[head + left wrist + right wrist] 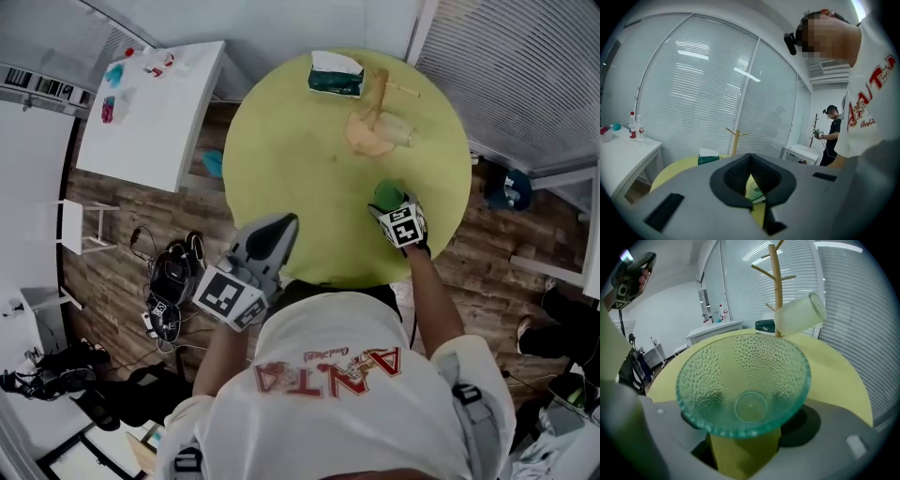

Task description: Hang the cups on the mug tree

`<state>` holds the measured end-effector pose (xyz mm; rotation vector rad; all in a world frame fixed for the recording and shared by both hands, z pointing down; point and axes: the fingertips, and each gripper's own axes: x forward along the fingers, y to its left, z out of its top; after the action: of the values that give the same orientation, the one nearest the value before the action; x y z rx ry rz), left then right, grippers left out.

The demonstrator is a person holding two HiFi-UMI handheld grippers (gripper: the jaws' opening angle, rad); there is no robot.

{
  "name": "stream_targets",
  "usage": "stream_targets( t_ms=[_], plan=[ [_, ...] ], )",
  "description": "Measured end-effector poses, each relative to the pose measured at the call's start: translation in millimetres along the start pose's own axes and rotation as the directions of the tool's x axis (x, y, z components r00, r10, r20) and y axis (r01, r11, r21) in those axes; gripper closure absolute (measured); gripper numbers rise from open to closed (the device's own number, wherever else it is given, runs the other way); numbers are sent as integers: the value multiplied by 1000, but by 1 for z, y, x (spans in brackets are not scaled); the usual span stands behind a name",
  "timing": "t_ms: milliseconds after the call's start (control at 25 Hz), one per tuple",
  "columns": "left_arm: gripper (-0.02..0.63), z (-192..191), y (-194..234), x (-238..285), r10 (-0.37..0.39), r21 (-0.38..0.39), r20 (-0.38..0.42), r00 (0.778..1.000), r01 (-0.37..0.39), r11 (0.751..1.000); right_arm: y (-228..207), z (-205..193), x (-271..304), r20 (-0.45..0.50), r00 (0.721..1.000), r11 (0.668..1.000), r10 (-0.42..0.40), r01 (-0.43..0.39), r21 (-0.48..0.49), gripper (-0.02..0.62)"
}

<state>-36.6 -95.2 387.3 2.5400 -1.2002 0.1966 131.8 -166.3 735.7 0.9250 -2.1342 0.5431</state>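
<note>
A green dimpled glass cup (743,380) lies with its mouth toward the camera between the wide-spread jaws of my right gripper (745,437); I see no pad pressing on it. In the head view this cup (388,194) sits near the yellow table's (300,159) front right edge, just ahead of the right gripper (401,223). The wooden mug tree (380,89) stands at the far side, with a clear cup (799,315) hanging on a branch and an orange cup (367,139) beside its base. My left gripper (272,236) hovers over the near table edge, shut and empty.
A green tissue box (336,75) rests at the table's far edge. A white side table (155,103) with bottles stands to the left. Shoes and cables (173,277) lie on the wooden floor. Another person (830,136) stands in the background by a white desk.
</note>
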Motion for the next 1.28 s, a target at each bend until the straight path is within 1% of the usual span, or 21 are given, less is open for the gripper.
stream_targets(
  t_ms=[40,80,320,520,680,800,880,1040,1160,1280],
  plan=[
    [611,0,2,-2,7,-4,1,1000,-7,1000,1,2,1,3,1000,1000,-1,1,-5,227],
    [611,0,3,-4,12,-7,3,1000,-12,1000,2,5,1,7,1000,1000,-1,1,-8,256],
    [611,1,9,-4,6,-22,12,1000,-5,1000,10,20,-9,63,998,999,2,1,-38,259],
    [611,1,9,3,-25,-26,15,1000,25,999,8,32,-22,96,995,1000,-8,11,-28,259],
    [611,2,10,7,-45,-36,24,999,46,998,5,51,-50,108,993,997,-38,44,-62,259],
    [611,2,10,11,-66,-48,38,997,68,997,-3,74,-78,115,991,994,-67,77,-82,259],
    [611,1,9,14,-86,-55,46,995,88,995,-14,87,-95,100,990,991,-96,104,-79,259],
    [611,0,10,12,-112,-72,67,991,117,990,-41,115,-128,42,987,986,-152,155,-65,259],
    [611,0,13,10,-125,-84,85,989,132,988,-67,139,-146,-5,975,970,-224,222,-103,261],
    [611,1,15,10,-146,-82,96,985,154,985,-91,161,-159,-58,953,945,-298,285,-160,261]
  ],
)
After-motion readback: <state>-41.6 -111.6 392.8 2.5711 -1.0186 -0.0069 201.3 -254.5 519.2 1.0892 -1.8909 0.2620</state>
